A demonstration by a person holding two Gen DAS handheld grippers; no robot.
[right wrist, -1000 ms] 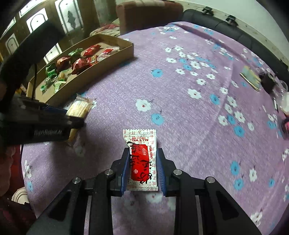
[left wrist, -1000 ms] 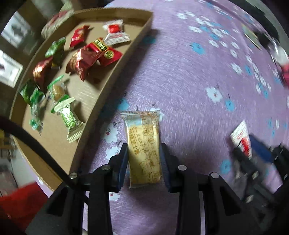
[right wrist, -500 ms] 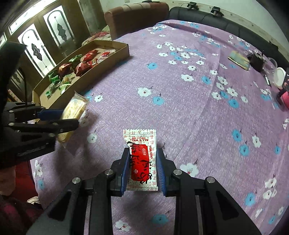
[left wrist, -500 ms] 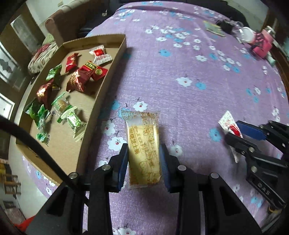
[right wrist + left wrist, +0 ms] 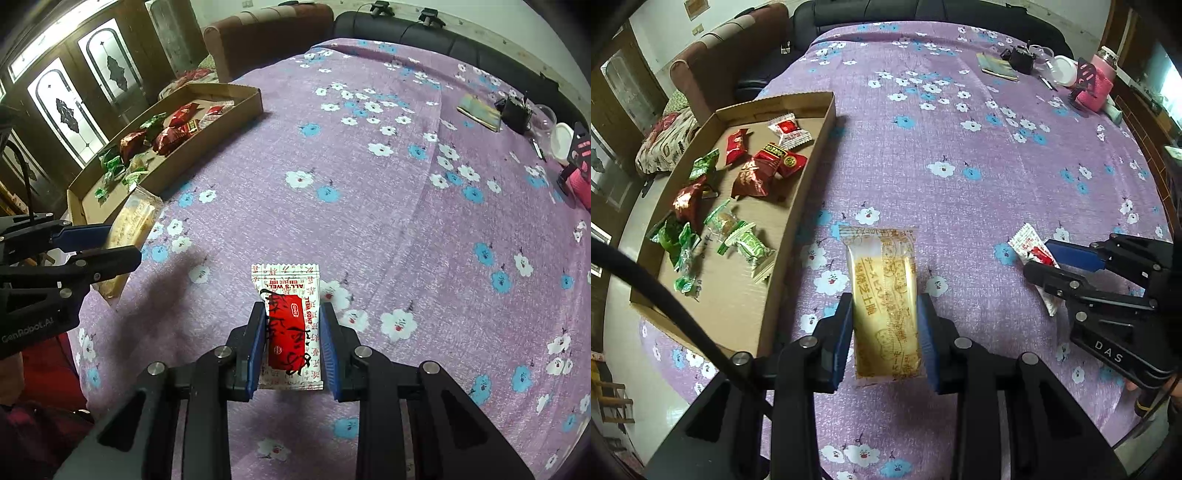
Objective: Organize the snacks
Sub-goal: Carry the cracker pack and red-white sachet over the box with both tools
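Observation:
My left gripper (image 5: 885,306) is shut on a long yellow biscuit packet (image 5: 882,295), lifted above the purple flowered tablecloth just right of the cardboard tray (image 5: 812,177). In the tray lie several red and green wrapped candies (image 5: 753,177). My right gripper (image 5: 291,317) is shut on a white and red sachet (image 5: 288,321), also held off the cloth. The left wrist view shows the right gripper (image 5: 1039,264) with its sachet (image 5: 1032,251) at the right. From the right wrist view, the left gripper (image 5: 123,245) and the yellow packet (image 5: 133,218) hang beside the tray (image 5: 207,136).
At the table's far right stand a pink wrapped bottle (image 5: 1102,81), a white lid (image 5: 1063,68), a black device (image 5: 1019,59) and a small booklet (image 5: 997,66). A brown sofa (image 5: 727,62) sits beyond the tray. The tray lies at the table's left edge.
Both grippers have risen from the cloth with their packets, so more of the table shows. The left one rolled and swung, and the tray now appears smaller and further left.

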